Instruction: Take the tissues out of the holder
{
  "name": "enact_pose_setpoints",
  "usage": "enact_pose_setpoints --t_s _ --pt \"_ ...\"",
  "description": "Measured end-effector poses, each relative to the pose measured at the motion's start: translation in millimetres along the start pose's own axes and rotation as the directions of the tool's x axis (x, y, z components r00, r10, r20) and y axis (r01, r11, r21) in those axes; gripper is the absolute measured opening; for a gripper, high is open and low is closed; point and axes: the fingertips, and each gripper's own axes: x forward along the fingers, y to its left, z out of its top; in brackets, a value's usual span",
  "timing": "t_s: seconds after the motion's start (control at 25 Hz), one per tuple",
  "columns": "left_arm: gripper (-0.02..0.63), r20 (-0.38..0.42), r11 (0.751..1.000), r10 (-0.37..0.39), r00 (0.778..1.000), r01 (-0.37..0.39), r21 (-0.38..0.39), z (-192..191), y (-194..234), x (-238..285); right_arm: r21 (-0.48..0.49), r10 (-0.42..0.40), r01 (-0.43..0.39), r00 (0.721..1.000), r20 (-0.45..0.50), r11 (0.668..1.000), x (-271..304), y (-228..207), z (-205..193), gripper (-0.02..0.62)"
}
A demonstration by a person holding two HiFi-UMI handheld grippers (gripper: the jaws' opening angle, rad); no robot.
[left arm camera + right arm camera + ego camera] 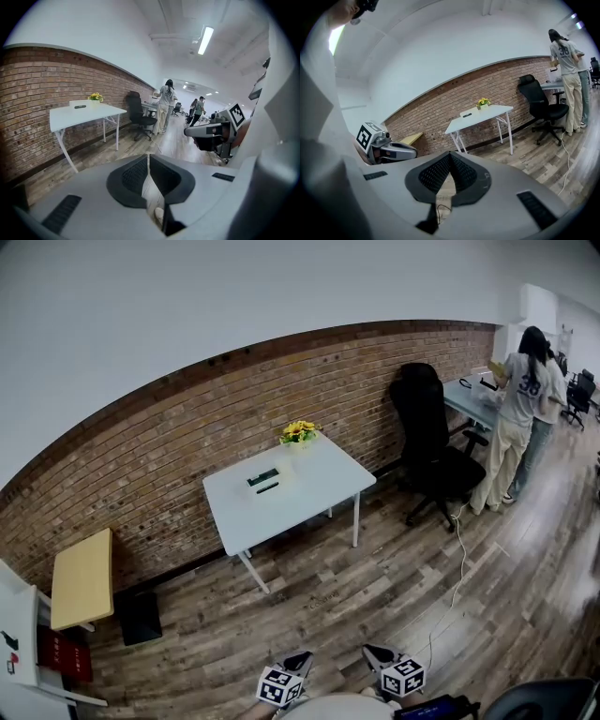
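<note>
We stand well back from the white desk (309, 486), which sits against the brick wall (169, 456) across a stretch of wooden floor (375, 596). On the desk lies a low, pale box (266, 480), which we take to be the tissue holder. It is just in front of a small bunch of yellow flowers (299, 430). From this far off we cannot make out the tissues themselves, only two dark strips on the box's top.

The left gripper (149, 172) has its jaws together with nothing between them. The right gripper (450, 169) is likewise closed and empty. Both hang low and close to us, angled slightly down toward the floor.

The holder lies straight ahead and a little to the left of both grippers, well apart from them. We judge the left gripper to be marginally nearer its line, though the whole floor must be crossed first.

The box's long axis appears to run along the desk's length, roughly parallel to the wall, so it lies crosswise to our approach. Its top faces up, which suggests the tissues come out upward. Off to the right, a black office chair (431, 451) and people (517, 418) at another desk stand away from our path.
</note>
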Motion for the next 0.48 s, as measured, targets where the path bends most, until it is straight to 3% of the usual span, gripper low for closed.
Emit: enact_pose_setpoints --t_s 0.48 --pt "0.023 -0.009 1.0 0.01 1.0 -0.01 -0.009 6 -11 20 -0.012 -0.004 0.003 1.0 -0.025 1.0 -5 -26 4 0.006"
